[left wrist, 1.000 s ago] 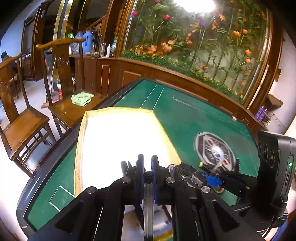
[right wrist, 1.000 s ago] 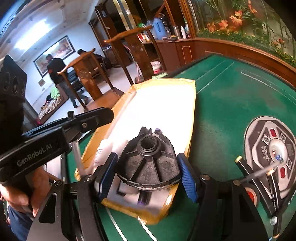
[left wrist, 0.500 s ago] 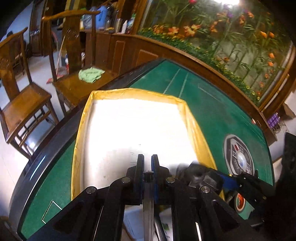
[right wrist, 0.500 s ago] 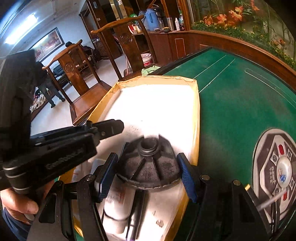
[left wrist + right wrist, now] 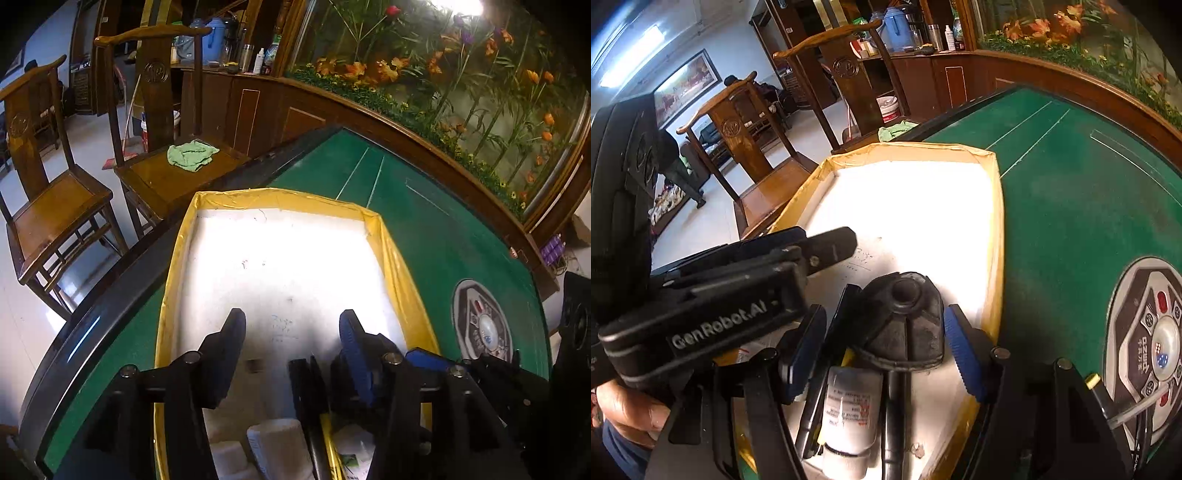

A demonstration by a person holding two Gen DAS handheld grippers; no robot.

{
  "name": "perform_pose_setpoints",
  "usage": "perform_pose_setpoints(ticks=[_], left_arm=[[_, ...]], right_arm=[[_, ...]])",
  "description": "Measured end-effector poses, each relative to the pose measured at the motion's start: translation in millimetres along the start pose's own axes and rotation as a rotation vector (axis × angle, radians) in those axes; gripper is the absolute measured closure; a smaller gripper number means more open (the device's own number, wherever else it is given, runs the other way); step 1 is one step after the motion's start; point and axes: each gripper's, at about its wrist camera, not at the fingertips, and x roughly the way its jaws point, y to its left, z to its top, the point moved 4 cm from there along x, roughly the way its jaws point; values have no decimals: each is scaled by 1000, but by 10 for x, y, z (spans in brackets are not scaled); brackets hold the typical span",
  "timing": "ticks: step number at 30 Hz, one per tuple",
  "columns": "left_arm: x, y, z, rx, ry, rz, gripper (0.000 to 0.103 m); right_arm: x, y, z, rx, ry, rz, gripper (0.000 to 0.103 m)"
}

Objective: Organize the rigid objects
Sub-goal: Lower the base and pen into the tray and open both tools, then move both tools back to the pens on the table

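- Black rubber cup (image 5: 903, 317), ribbed and cone-shaped, sits between the right gripper's (image 5: 886, 354) blue pads over the near end of a white tray (image 5: 997, 229) with a yellow rim. The right pad seems to touch its flank; contact on the left side is hidden, so I cannot tell if it is truly pinched.
- Below it, at 6 o'clock in the right view, lie a white bottle (image 5: 849, 410) and a dark rod (image 5: 895, 413), side by side on the tray floor.
- Left gripper (image 5: 291, 332), its jaws opening with nothing between them, hovers over the tray just left of the cup.
- Green table (image 5: 436, 236) carries the tray; a round dial (image 5: 1152, 343) lies at 3 o'clock.
- To place the cup well, I judge: lower it onto bare white floor towards 12 o'clock, clear of bottle and rod, set it flat on its wide base, then spread the pads and lift straight up.
- Risk: the left gripper is close and could be knocked.
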Motion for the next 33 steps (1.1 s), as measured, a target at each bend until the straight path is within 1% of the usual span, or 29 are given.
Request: perform_pose_setpoints(ticks=[4, 6, 8, 12, 14, 17, 18, 19, 21, 22, 24, 25, 27, 29, 30, 31, 33], left_arm=[[-198, -88, -55, 23, -30, -19, 47], [-299, -156, -113, 40, -49, -38, 47], [-397, -267, -204, 66, -60, -57, 47], [-562, -553, -411, 158, -77, -77, 47], [-637, -678, -515, 193, -80, -99, 47], [-727, -885, -713, 253, -67, -144, 47], [-744, -955, -780, 276, -62, -159, 47], [-753, -1054, -871, 306, -49, -179, 47], [-736, -1261, -1042, 364, -14, -220, 47], [-723, -1374, -1134, 392, 5, -238, 47], [-671, -1592, -1329, 451, 54, -269, 47], [-637, -1678, -1408, 466, 77, -283, 47], [-567, -1876, -1596, 520, 132, -318, 48], [-523, -2042, -1744, 579, 155, -329, 48], [-480, -2122, -1813, 613, 173, -328, 50], [-468, -2172, -1872, 628, 180, -325, 58], [-391, -2296, -1968, 673, 211, -311, 69]], right_arm=[[-227, -51, -59, 32, -37, 36, 38], [-405, -107, -130, 60, -69, 62, 38], [-544, -144, -211, 72, -91, 71, 38], [-835, -285, -462, 112, -123, 93, 37], [-974, -360, -607, 111, -126, 88, 37], [-1332, -446, -885, 66, -161, 96, 37], [-1444, -482, -968, 46, -170, 81, 37], [-1552, -543, -1046, 39, -179, 67, 37], [-1760, -706, -1244, 67, -220, 73, 37], [-1867, -823, -1366, 95, -251, 71, 37], [-2036, -1079, -1598, 163, -298, 29, 37], [-2072, -1165, -1686, 191, -306, 22, 37], [-2142, -1422, -1881, 278, -308, 43, 37], [-2164, -1577, -1989, 331, -305, 50, 37], [-2156, -1614, -2006, 340, -301, 45, 37], [-2141, -1645, -1999, 346, -293, 39, 37], [-2122, -1680, -2033, 360, -274, 44, 37]])
